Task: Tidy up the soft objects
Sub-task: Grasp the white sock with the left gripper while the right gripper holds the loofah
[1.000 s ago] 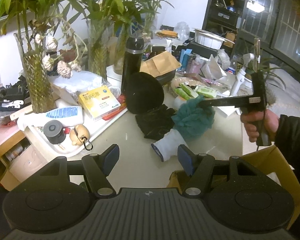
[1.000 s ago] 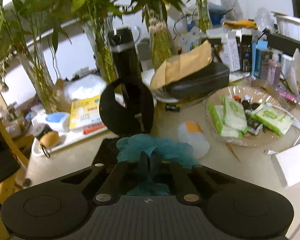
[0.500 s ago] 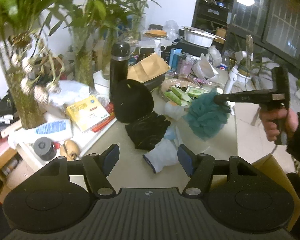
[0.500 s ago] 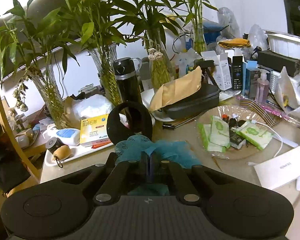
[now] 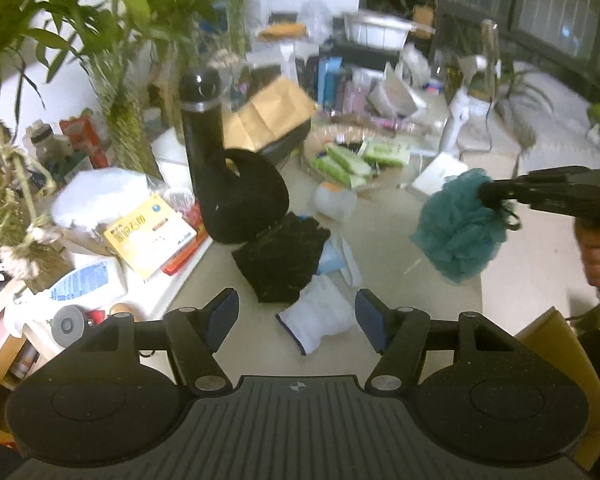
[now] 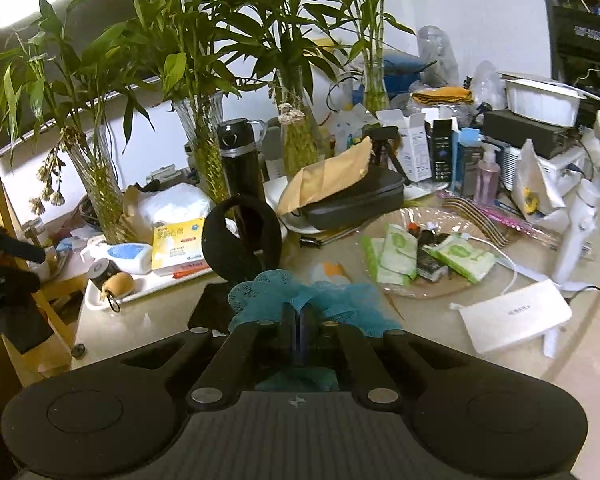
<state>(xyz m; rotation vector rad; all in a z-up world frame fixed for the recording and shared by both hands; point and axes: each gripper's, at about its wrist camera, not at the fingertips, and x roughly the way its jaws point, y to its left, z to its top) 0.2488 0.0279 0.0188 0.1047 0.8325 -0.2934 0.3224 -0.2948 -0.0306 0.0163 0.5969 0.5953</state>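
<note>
Right gripper (image 6: 300, 322): jaws pinched fully together on the teal bath pouf (image 5: 458, 226), mesh bunched around the tips. In the left wrist view the pouf hangs clear of the surface (image 5: 384, 248), off to the right side, with the person's hand (image 5: 596, 252) on the gripper's handle at the frame edge.

Left gripper (image 5: 296, 308): jaws partly open, nothing between the pads, hovering above the surface and pitched down.

Key relation: the white sock (image 5: 320, 318) lies straight ahead of the left jaws, just below and between the blue pads in that view. Its long axis runs diagonally, dark-trimmed cuff end nearest the camera, the other end against the black cloth (image 5: 282, 258). A pale blue soft piece (image 5: 336, 254) sits just beyond, touching both.

Left hand is clearly nearer this pile; right is already occupied. A yellow-brown box corner (image 5: 548, 332) shows at lower right, likely the drop spot, though its inside is hidden.

Judgement: next move probably needs the left jaws to come down and bite across the sock, not along it.
</note>
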